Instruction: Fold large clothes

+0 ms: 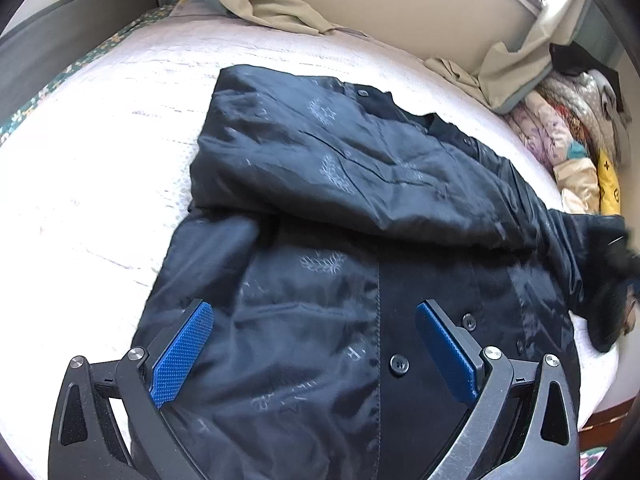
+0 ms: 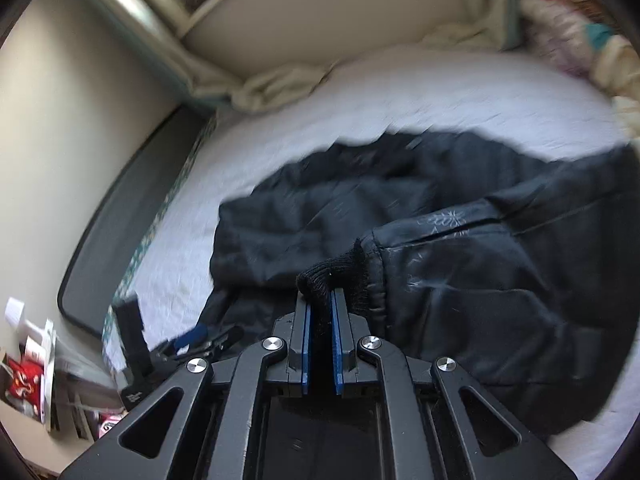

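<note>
The left gripper (image 1: 314, 320) sits low in the left wrist view, jaws spread wide over the jacket's (image 1: 320, 208) buttoned front, holding nothing. The dark jacket lies partly folded across the middle of the white bed (image 1: 100, 168). In the right wrist view, the right gripper (image 2: 320, 300) at lower centre pinches the jacket's knit cuff (image 2: 332, 272) between its jaws.

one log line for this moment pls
left gripper: open over black jacket | right gripper: shut on knit cuff | on bed
</note>
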Available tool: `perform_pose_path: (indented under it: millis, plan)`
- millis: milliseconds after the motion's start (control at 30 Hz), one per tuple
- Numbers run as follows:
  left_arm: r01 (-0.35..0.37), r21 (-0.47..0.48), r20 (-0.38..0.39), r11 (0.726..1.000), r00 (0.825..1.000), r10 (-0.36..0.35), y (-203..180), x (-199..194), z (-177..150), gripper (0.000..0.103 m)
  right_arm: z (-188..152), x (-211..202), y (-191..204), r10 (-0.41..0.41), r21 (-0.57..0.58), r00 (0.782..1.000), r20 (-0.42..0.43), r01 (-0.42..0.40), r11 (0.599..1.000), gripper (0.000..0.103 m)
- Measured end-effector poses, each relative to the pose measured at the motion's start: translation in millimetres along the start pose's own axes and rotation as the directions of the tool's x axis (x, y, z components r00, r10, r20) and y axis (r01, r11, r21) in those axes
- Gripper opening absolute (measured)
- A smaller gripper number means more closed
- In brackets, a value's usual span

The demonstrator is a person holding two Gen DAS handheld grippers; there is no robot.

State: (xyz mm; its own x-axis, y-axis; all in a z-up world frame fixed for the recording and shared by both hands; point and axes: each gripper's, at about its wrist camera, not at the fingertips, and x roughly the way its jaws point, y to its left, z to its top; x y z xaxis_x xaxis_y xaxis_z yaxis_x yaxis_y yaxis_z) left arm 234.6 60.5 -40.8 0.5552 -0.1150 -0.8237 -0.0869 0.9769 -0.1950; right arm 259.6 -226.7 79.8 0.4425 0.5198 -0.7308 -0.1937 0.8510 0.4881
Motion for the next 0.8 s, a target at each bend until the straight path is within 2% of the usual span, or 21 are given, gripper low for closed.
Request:
perform_pose_path:
  millis: [233,300,333,367,400,433,467,600,700,767,800]
  plan:
    - [0.031,-0.030,-0.003,0.999,1.000,-0.031,4,-1,8,0.102,-17,87,26,0.056,-0.030,0.983,-0.175,-0.062,0.998,0.005]
    - [0.033,-0.034,-0.011,0.999,0.999,-0.033,3,2,9,0.102,-16,104,27,0.047,-0.029,0.977,-0.209,-0.054,0.998,0.010]
    - [0.034,-0.038,-0.016,0.999,0.999,-0.035,4,4,9,0.102,-16,109,25,0.044,-0.011,0.974,-0.223,-0.048,0.999,0.012]
    - [0.036,-0.041,-0.021,0.998,0.999,-0.037,4,6,10,0.102,-16,110,23,0.052,0.005,0.972,-0.230,-0.052,0.999,0.026]
    - [0.038,-0.044,-0.027,0.998,0.999,-0.039,4,7,10,0.102,-15,107,22,0.055,0.009,0.973,-0.225,-0.054,0.998,0.034]
    - [0.038,-0.045,-0.031,0.998,0.999,-0.040,4,9,10,0.102,-14,103,21,0.051,0.006,0.977,-0.209,-0.051,0.999,0.050]
    - [0.039,-0.045,-0.034,0.998,0.999,-0.041,3,9,10,0.102,-11,93,19,0.043,-0.003,0.983,-0.178,-0.044,0.999,0.058]
    - [0.053,-0.033,-0.052,0.998,0.997,-0.054,-3,14,9,0.102,3,51,5,0.024,-0.034,0.996,-0.085,-0.027,0.999,0.060]
    - [0.090,-0.021,-0.082,0.996,0.992,-0.092,-12,20,5,0.100,10,22,-10,0.001,-0.054,1.000,0.007,-0.001,0.999,0.071]
    - [0.119,0.001,-0.106,0.993,0.987,-0.118,-21,24,1,0.095,11,2,-23,-0.042,-0.069,0.994,0.099,0.049,0.996,0.076]
    - [0.140,0.017,-0.122,0.990,0.983,-0.137,-26,26,-1,0.091,11,-6,-32,-0.094,-0.060,0.985,0.146,0.104,0.993,0.076]
